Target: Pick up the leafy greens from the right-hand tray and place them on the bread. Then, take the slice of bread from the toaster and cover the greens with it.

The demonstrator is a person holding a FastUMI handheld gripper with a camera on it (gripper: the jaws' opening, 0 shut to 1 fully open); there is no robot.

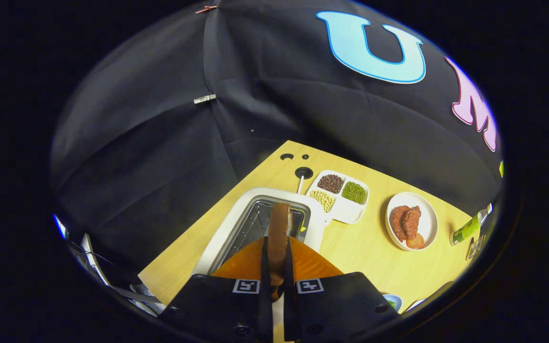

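Low in the middle of the frame, our gripper (pixel 277 267) pinches the slice of bread (pixel 279 233) on edge, both fingers pressed on its flat sides, so it will not slip. We hold it tilted above the white toaster (pixel 227 228), looking down at the table. To the right sit a bean tray (pixel 346 214) and a plate of meat (pixel 427 224). We think covering the greens comes next.

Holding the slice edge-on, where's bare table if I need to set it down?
The tongs are shut on the bread slice. Bare table lies between the toaster, the bean tray and the meat plate. It is crowded by the bottle.
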